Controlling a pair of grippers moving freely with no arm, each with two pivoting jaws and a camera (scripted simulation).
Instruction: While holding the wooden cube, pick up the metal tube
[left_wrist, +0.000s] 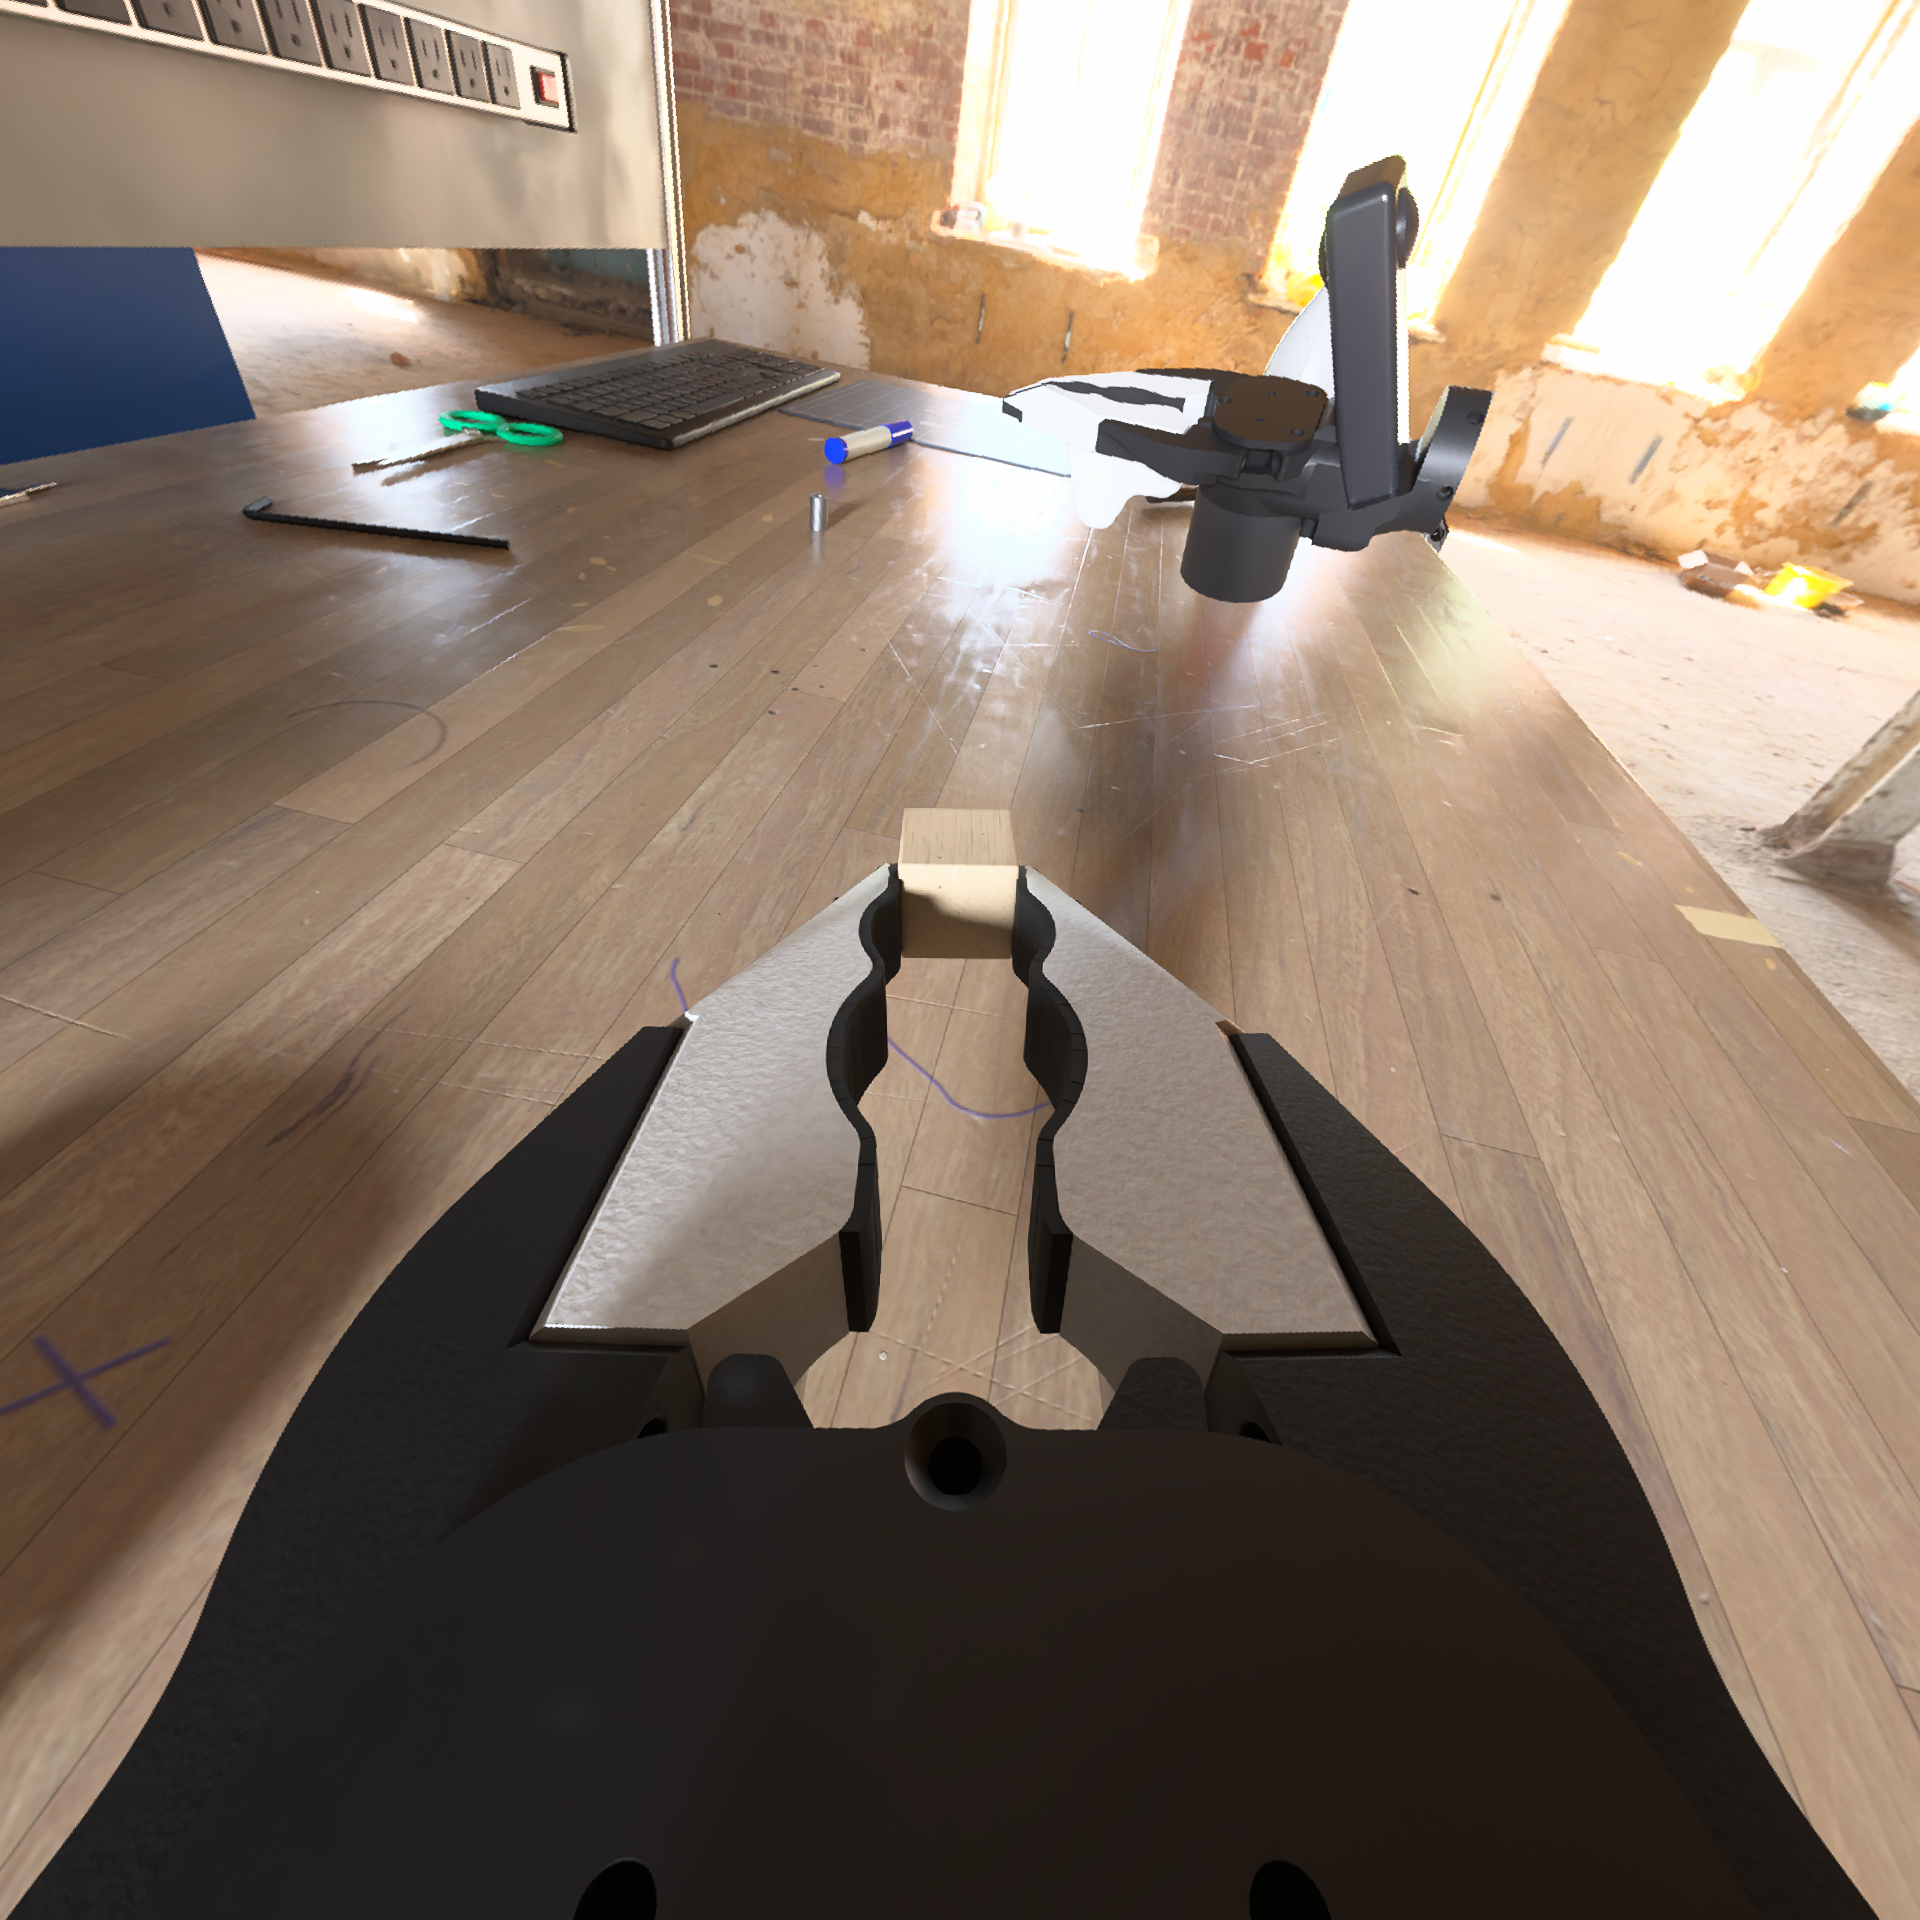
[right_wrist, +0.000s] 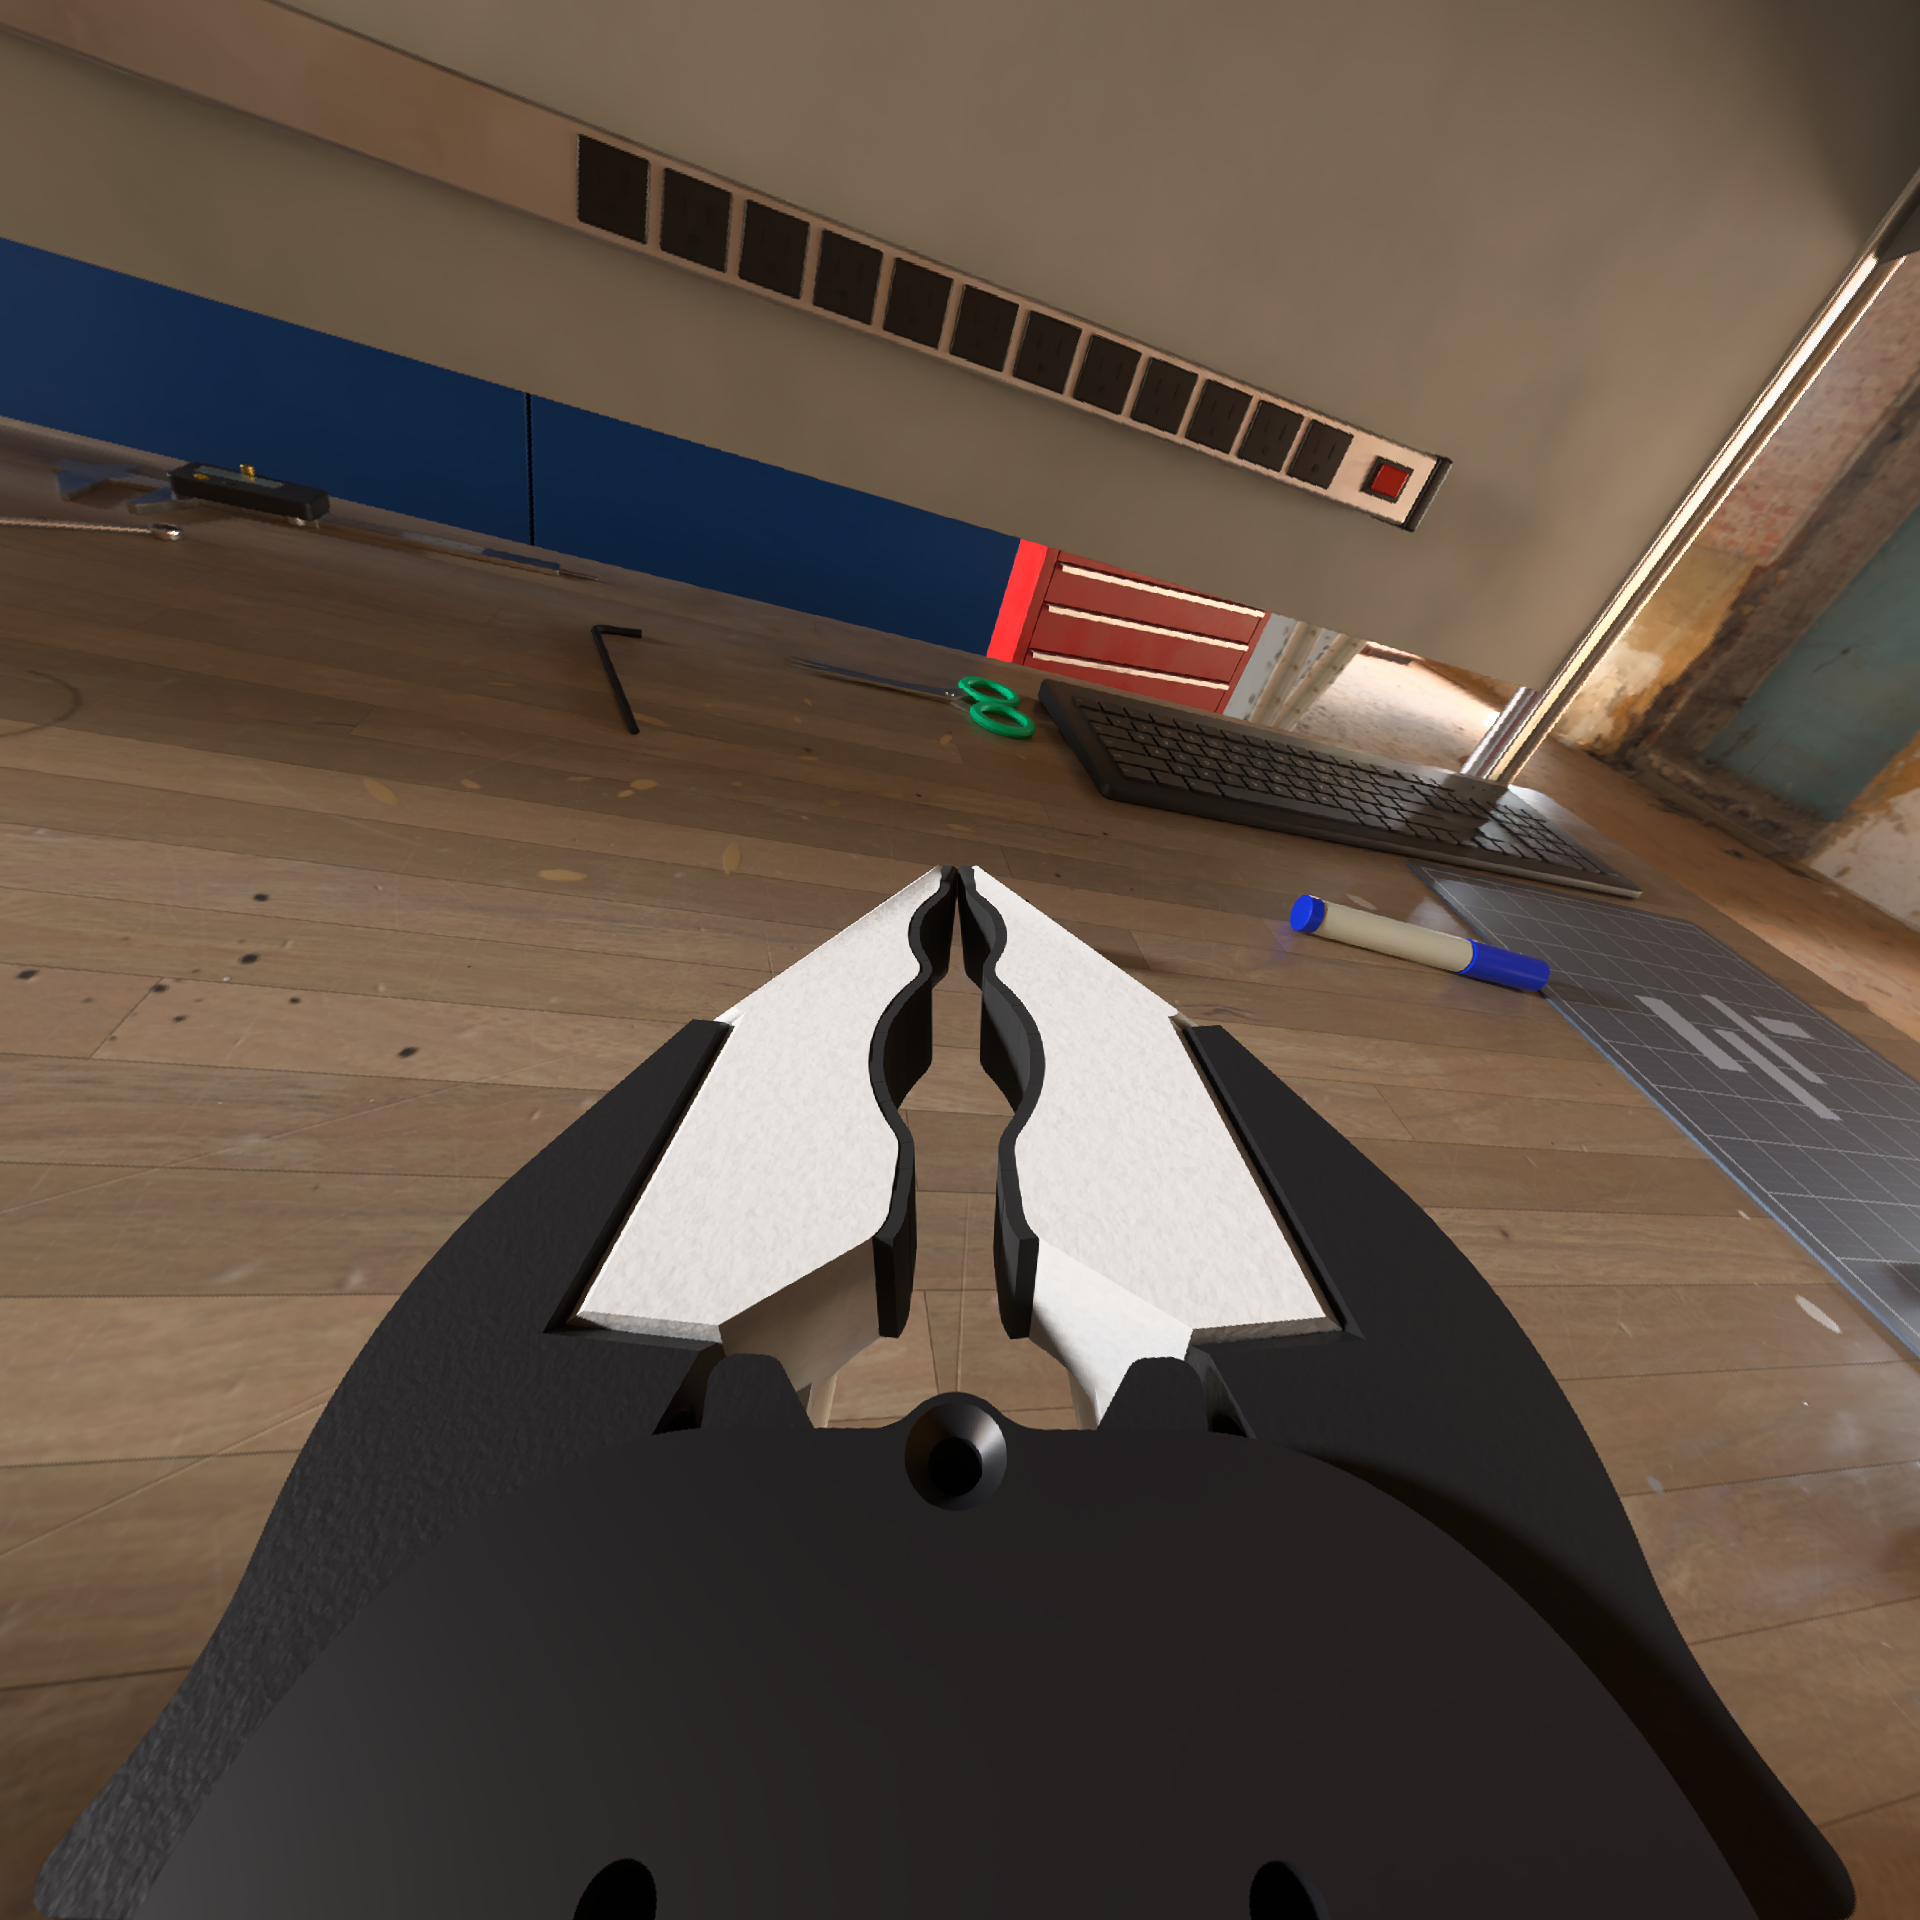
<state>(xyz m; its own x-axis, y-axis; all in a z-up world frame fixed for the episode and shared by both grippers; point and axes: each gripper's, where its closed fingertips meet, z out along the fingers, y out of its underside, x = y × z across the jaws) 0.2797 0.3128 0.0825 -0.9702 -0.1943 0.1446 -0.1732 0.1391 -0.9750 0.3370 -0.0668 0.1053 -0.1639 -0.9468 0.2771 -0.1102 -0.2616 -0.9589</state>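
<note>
1. Two grippers in play. Left gripper clamps the wooden cube at its very tips, lower centre of its frame; shallow hold, so any jolt may drop it.
2. Right gripper is pinched closed on nothing.
3. Metal tube stands upright on the table, upper centre of left view, absent from right view.
4. Risk: approaching closed or blind topples the small tube, which may roll toward the blue-capped marker.

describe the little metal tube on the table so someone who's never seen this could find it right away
Start at the black keyboard at the far end of the wooden table. Just nearer than it lies a blue-capped marker; the metal tube stands upright slightly in front of that. It is the only shiny silver cylinder, tiny and standing alone.
</note>
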